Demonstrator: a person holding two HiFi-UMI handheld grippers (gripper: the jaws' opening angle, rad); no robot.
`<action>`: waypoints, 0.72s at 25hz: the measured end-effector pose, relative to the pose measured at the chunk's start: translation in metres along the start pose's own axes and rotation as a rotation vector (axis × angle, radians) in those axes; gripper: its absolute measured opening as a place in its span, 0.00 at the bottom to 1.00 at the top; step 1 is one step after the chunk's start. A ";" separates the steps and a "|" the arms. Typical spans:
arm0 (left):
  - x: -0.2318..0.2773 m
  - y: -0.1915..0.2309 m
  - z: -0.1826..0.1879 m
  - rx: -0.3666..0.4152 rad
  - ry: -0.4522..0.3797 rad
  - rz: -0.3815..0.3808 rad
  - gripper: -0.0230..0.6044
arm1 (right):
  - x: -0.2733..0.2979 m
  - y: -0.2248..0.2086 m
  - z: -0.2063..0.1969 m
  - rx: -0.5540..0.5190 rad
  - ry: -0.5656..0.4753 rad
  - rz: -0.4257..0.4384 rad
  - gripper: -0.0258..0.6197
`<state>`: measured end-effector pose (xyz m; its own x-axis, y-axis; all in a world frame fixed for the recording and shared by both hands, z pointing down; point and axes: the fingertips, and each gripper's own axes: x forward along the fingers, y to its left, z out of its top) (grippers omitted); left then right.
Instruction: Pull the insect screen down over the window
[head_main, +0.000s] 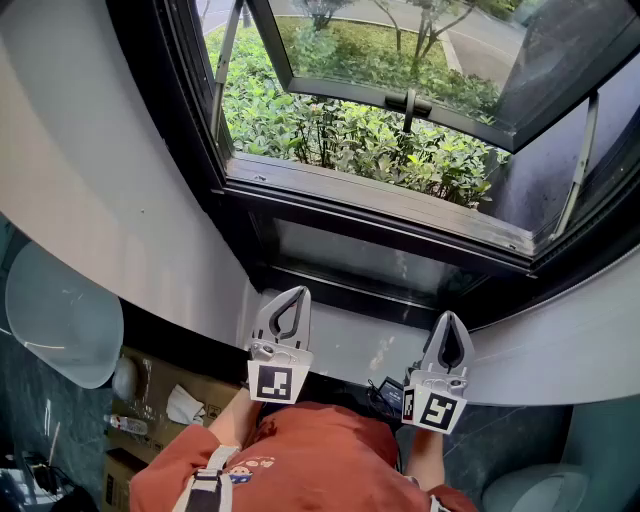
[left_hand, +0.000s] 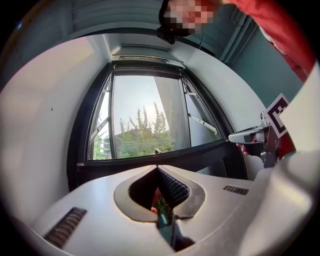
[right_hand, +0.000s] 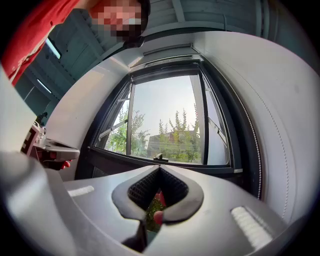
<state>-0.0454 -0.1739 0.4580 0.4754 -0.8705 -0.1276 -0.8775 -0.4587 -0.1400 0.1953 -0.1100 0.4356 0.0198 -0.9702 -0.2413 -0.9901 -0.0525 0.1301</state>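
Task status: not begun. No mesh covers the black-framed glass window (head_main: 372, 197) ahead of both grippers. The insect screen is judged to be retracted in the pale housing (left_hand: 148, 60) high above them. The left gripper (head_main: 296, 293) and the right gripper (head_main: 449, 316) are pressed together, empty, held low, side by side, and aimed at the sill.

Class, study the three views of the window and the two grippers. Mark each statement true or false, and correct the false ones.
1. The left gripper and the right gripper are both shut and empty. True.
2. The window sash is closed. False: it is swung open outward.
3. The right gripper holds the handle. False: the handle is untouched on the sash, and both grippers are low, below the window frame.
4. Green bushes grow outside. True.
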 end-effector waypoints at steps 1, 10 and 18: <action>0.000 0.000 -0.001 0.009 0.005 -0.004 0.05 | 0.001 0.000 0.000 -0.001 -0.001 0.001 0.05; 0.002 -0.001 0.000 0.016 0.000 -0.007 0.05 | 0.001 -0.002 0.001 0.002 -0.010 -0.014 0.05; 0.005 0.000 0.001 0.019 -0.004 -0.006 0.05 | 0.003 -0.002 0.005 0.002 -0.035 -0.021 0.05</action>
<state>-0.0425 -0.1782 0.4567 0.4810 -0.8669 -0.1310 -0.8733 -0.4605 -0.1590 0.1968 -0.1117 0.4303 0.0355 -0.9602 -0.2772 -0.9898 -0.0720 0.1229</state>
